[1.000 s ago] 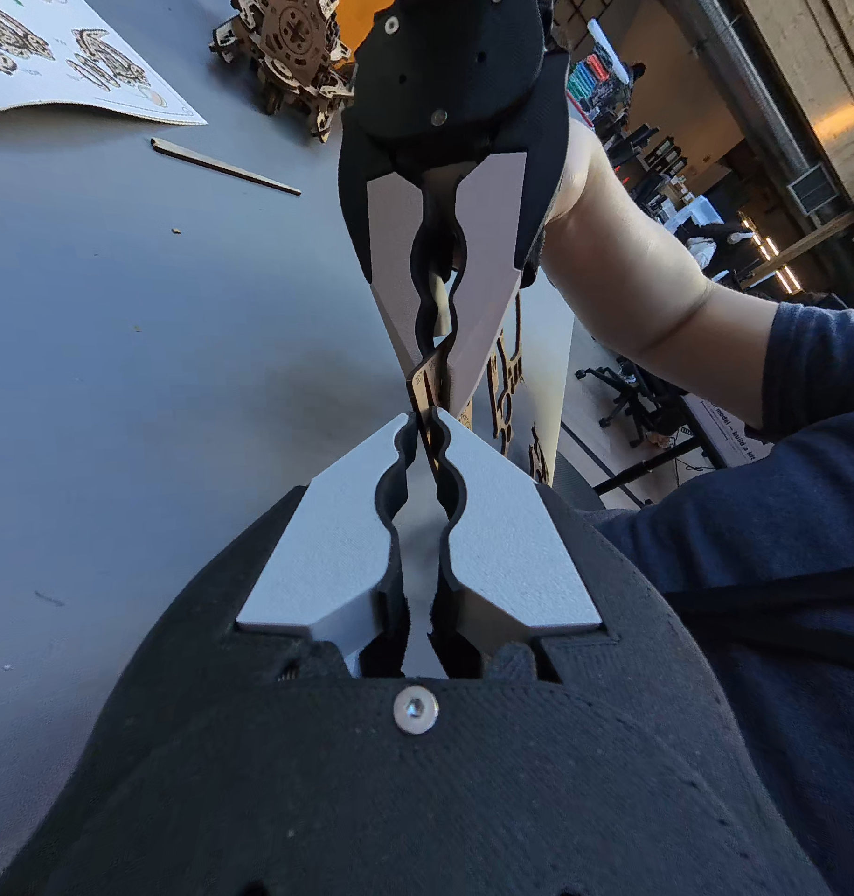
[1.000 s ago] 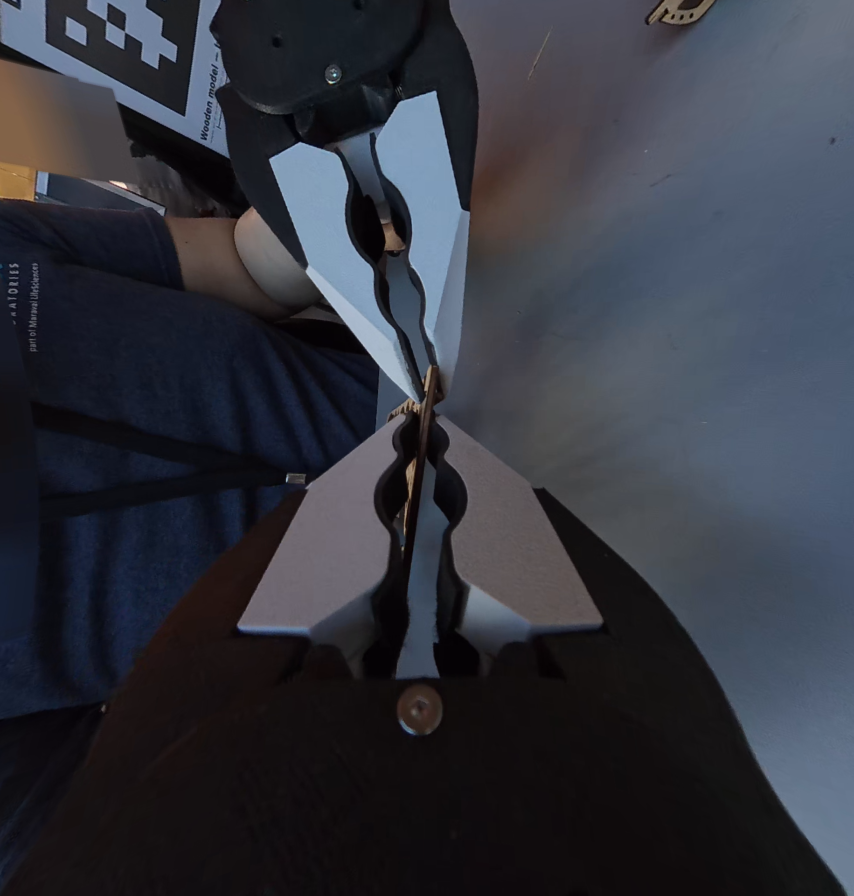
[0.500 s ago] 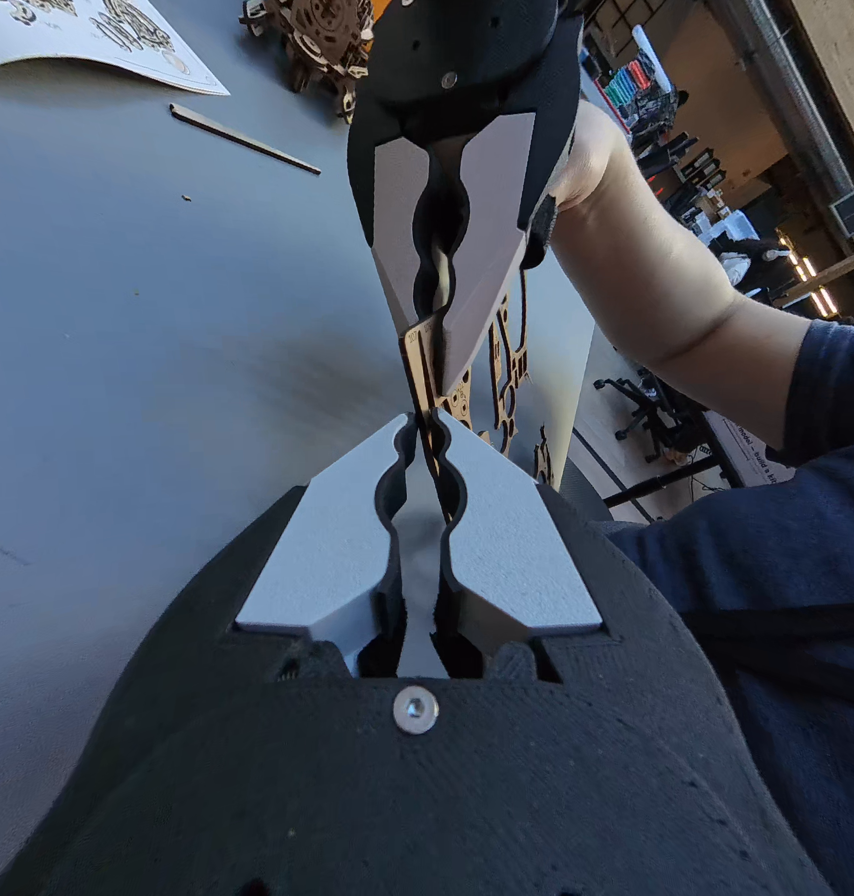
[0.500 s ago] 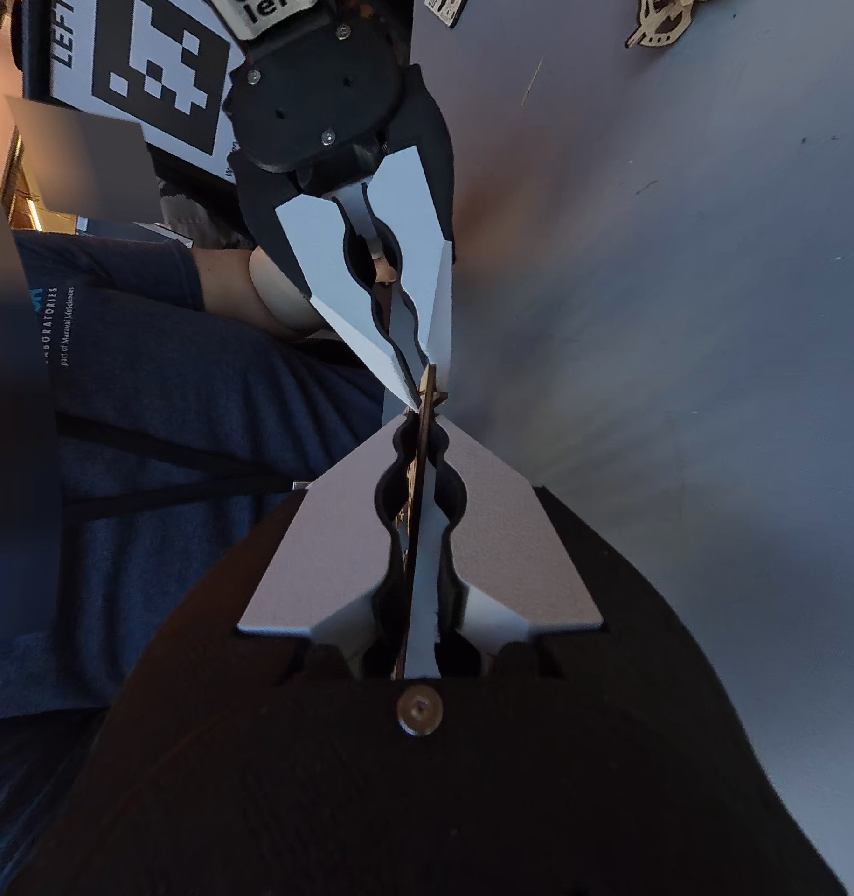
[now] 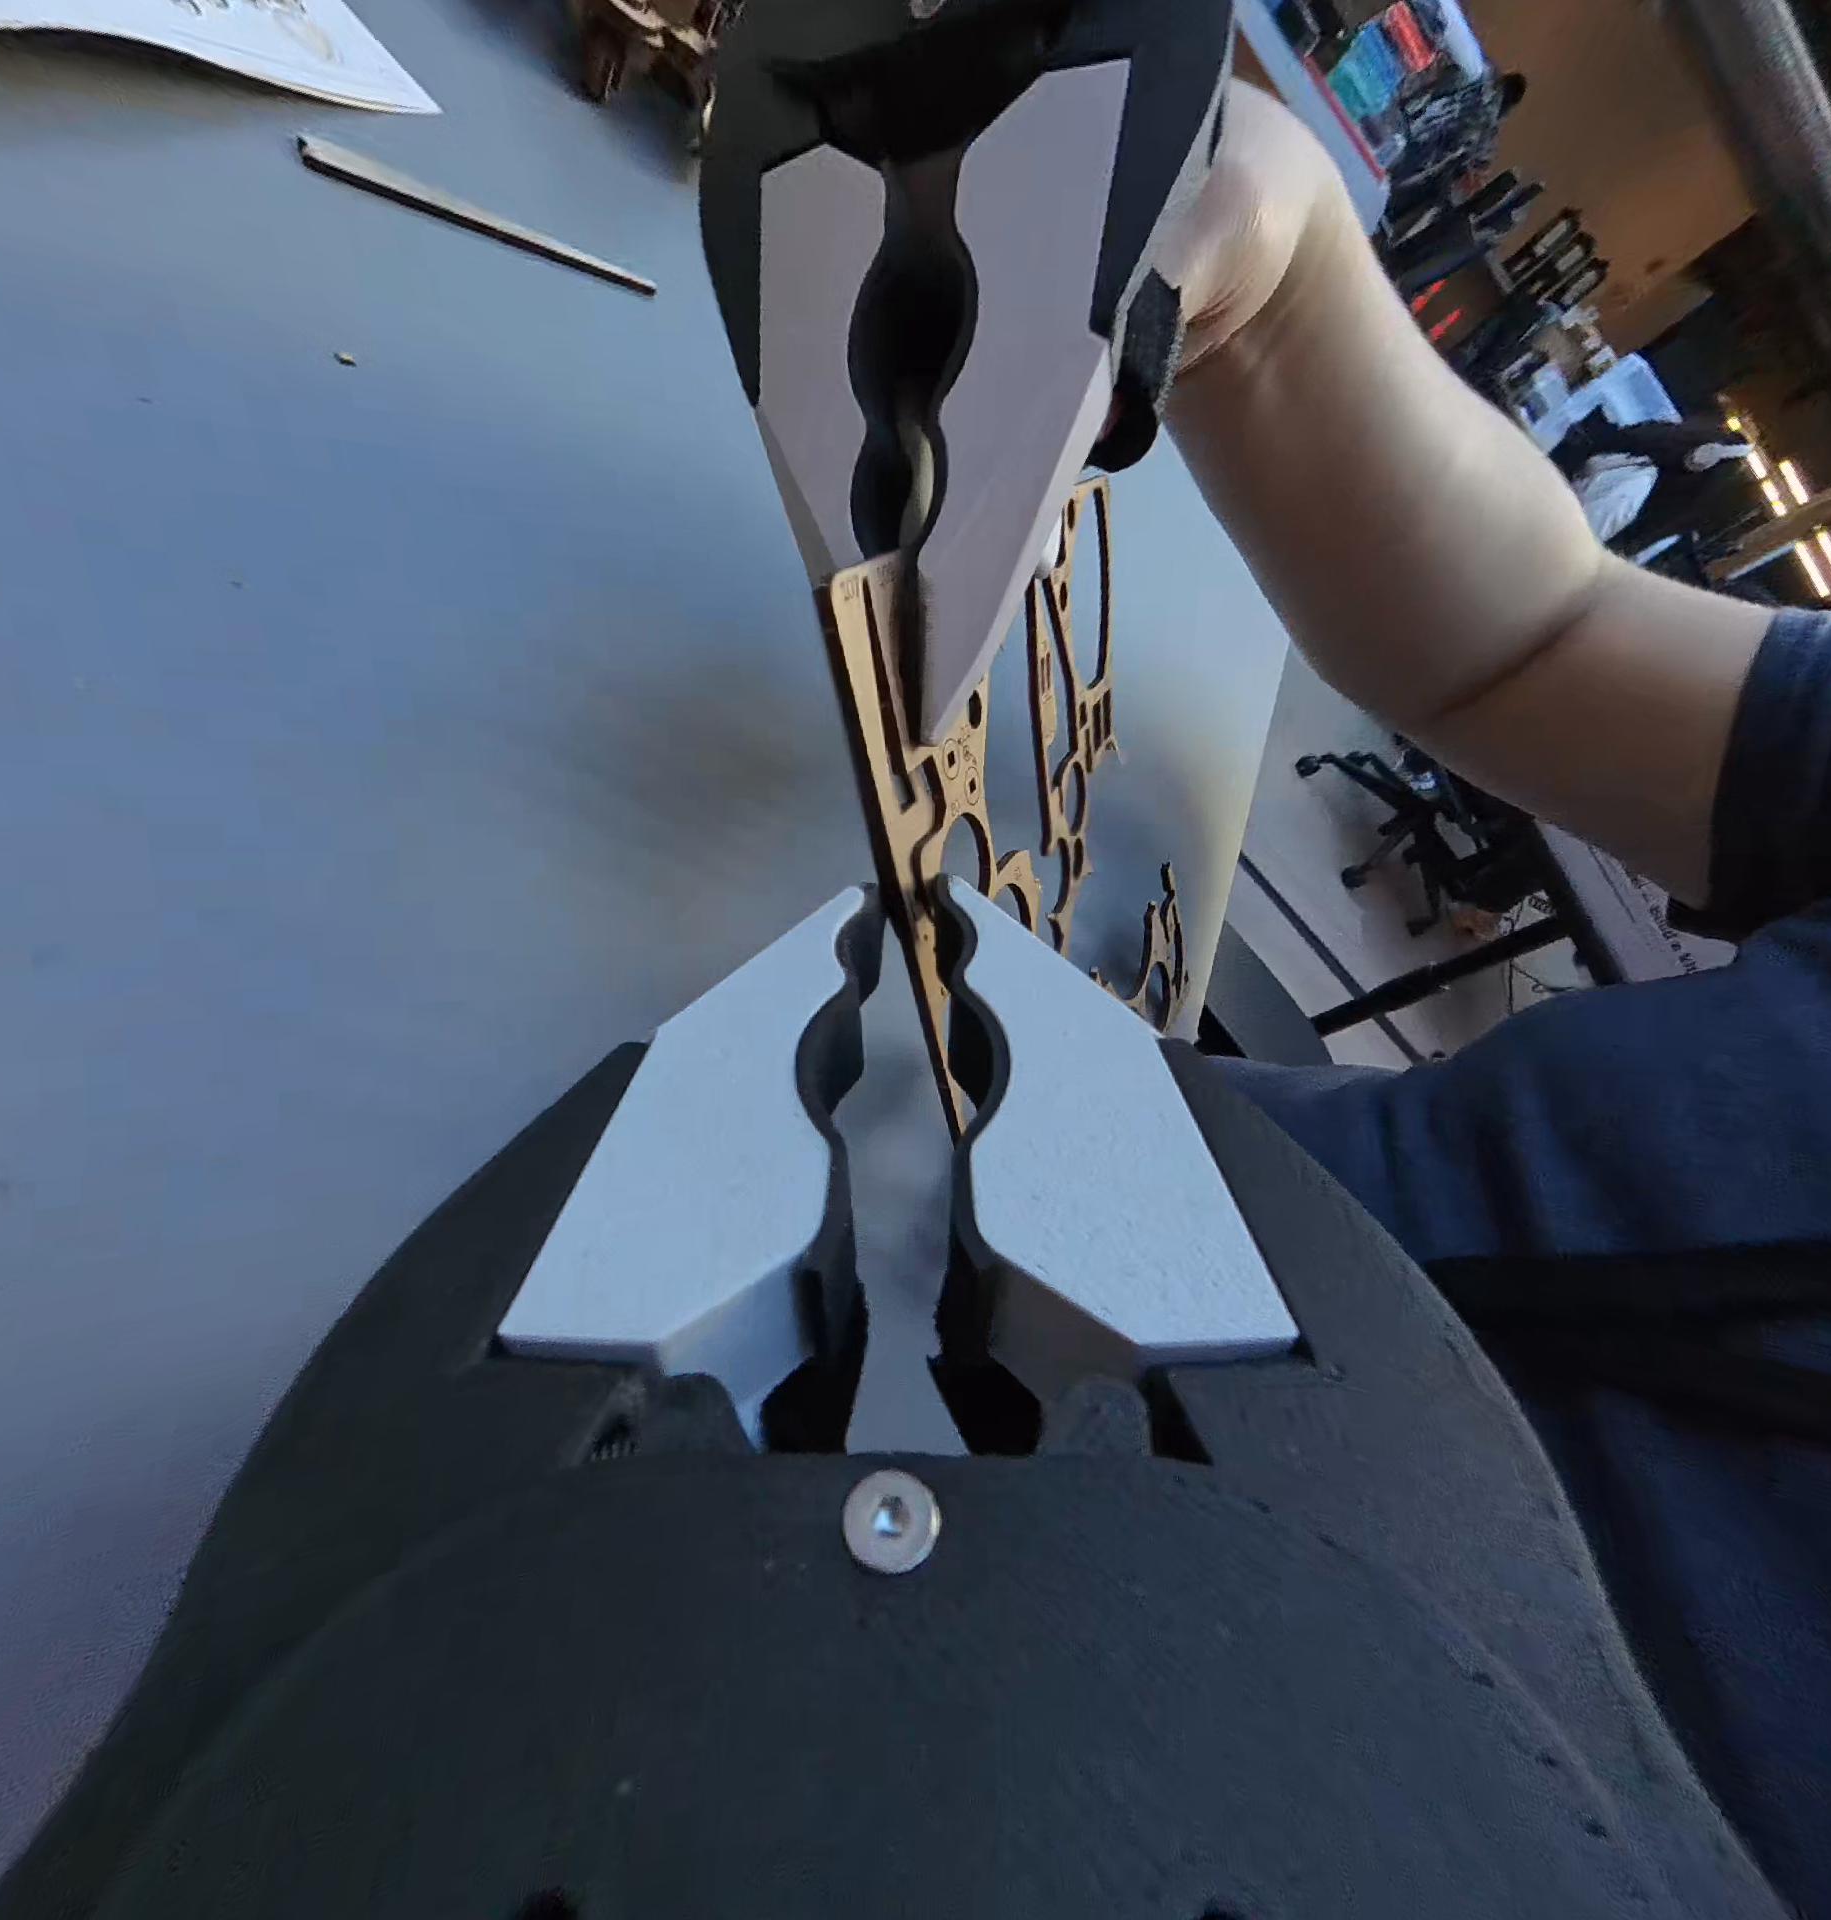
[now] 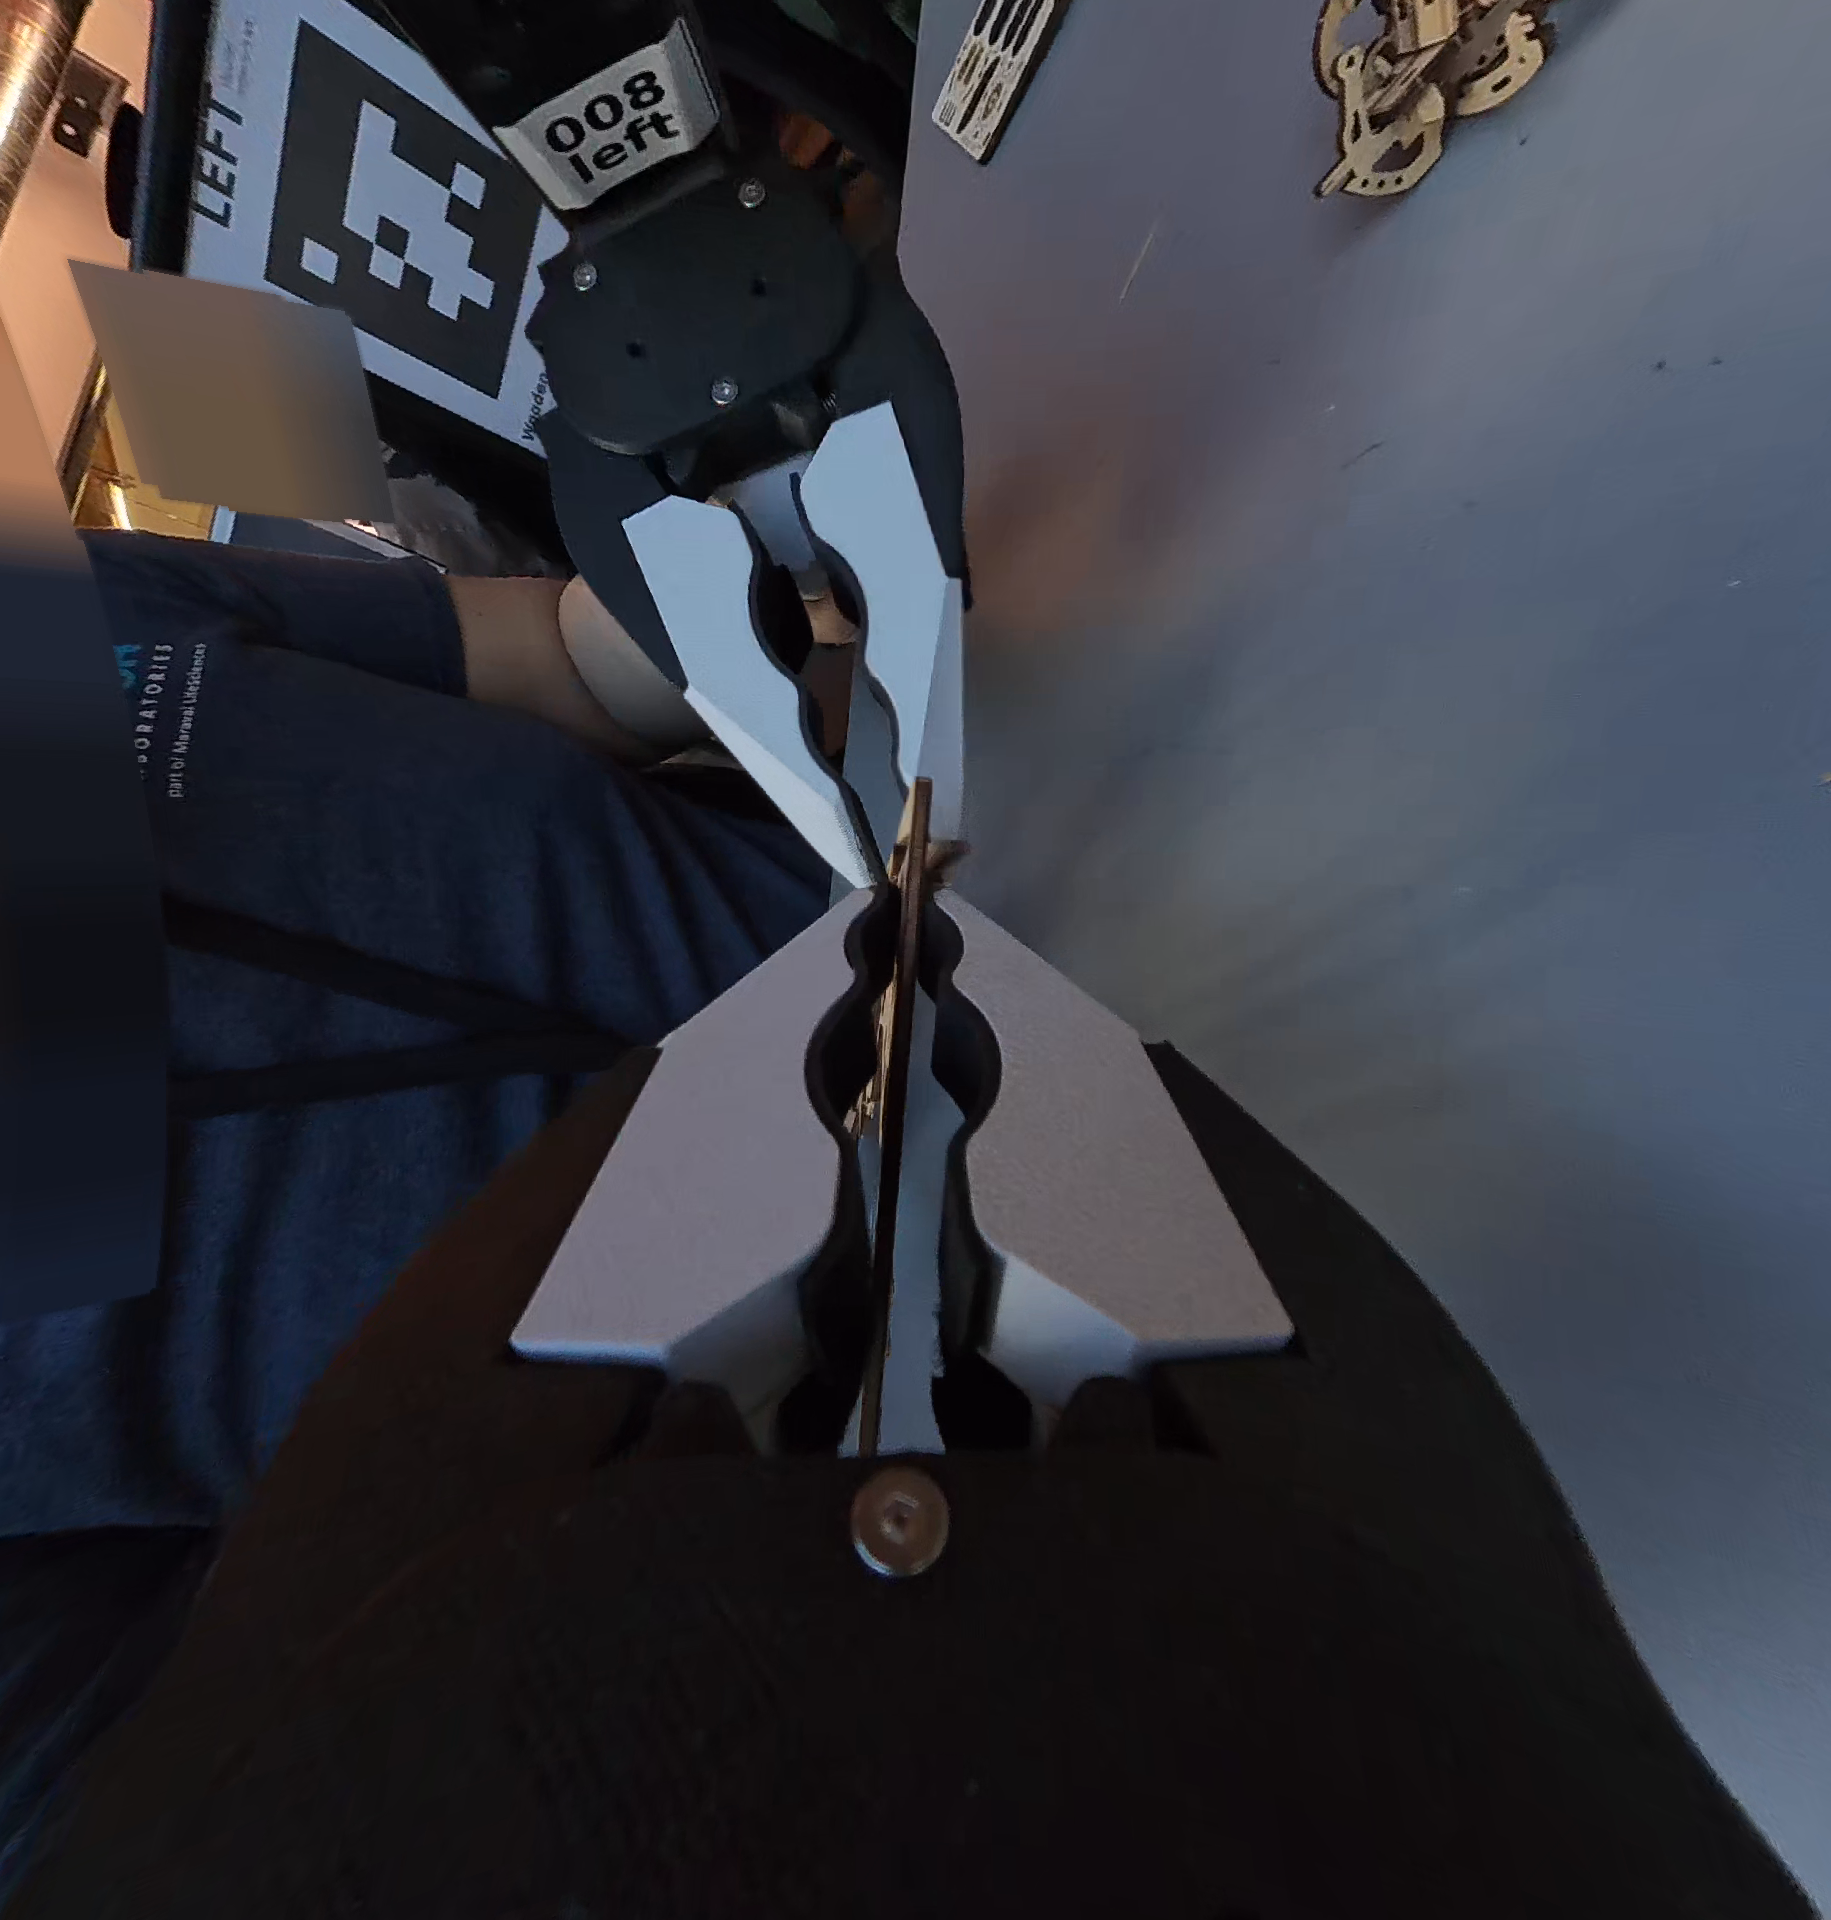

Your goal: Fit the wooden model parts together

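A thin laser-cut wooden sheet (image 5: 916, 810) with many cut-outs is held in the air between both grippers. My left gripper (image 5: 906, 896) is shut on its lower part. My right gripper (image 5: 880, 644) comes from above and is shut on the sheet's upper corner. In the right wrist view the sheet (image 6: 895, 1049) shows edge-on between my right gripper's (image 6: 903, 904) fingers, running back to the screw. My left gripper (image 6: 906, 847) meets it tip to tip there. A small wooden bit at the tips is blurred.
The grey table (image 5: 267, 727) carries a paper sheet (image 5: 267, 52), a thin wooden strip (image 5: 475, 213) and an assembled wooden model (image 6: 1410, 94). Another small wooden sheet (image 6: 994, 83) lies at the table edge. A person's forearm (image 5: 1410, 520) is on the right. Only a small space, under 4 cm, lies between the two pairs of fingers.
The two grippers have drawn apart along the sheet. More of the wooden sheet now shows between their tips. Both stay shut.
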Demonstrator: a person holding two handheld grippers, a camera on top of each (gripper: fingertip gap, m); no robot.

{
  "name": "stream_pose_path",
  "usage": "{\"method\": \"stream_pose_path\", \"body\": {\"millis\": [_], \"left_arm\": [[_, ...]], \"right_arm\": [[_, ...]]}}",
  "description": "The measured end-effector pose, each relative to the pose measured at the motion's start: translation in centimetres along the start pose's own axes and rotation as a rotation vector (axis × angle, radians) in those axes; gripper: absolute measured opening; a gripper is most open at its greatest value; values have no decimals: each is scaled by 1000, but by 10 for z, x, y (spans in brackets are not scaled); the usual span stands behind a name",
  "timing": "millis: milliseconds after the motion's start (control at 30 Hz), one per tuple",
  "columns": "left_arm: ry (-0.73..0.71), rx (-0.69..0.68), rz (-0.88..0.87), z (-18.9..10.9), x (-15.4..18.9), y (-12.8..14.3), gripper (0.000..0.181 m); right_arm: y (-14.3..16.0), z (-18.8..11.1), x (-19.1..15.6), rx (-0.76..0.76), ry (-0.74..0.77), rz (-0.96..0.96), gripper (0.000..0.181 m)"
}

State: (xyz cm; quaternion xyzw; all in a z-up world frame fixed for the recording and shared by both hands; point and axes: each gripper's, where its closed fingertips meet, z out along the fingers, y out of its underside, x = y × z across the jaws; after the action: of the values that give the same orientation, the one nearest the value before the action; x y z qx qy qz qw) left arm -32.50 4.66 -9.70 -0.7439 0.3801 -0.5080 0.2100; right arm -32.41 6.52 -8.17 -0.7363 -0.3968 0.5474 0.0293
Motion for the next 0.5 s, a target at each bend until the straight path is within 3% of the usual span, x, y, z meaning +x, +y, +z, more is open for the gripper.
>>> {"method": "stream_pose_path", "body": {"millis": [267, 400, 500], "left_arm": [[-4, 17, -1, -4, 2, -1, 4], [45, 103, -29, -18, 6, -15, 10], [0, 50, 4, -13, 2, -6, 12]], "right_arm": [[4, 1, -2, -28, -26, -3, 2], [8, 4, -4, -46, -29, -20, 2], [7, 3, -5, -38, -33, -19, 2]]}}
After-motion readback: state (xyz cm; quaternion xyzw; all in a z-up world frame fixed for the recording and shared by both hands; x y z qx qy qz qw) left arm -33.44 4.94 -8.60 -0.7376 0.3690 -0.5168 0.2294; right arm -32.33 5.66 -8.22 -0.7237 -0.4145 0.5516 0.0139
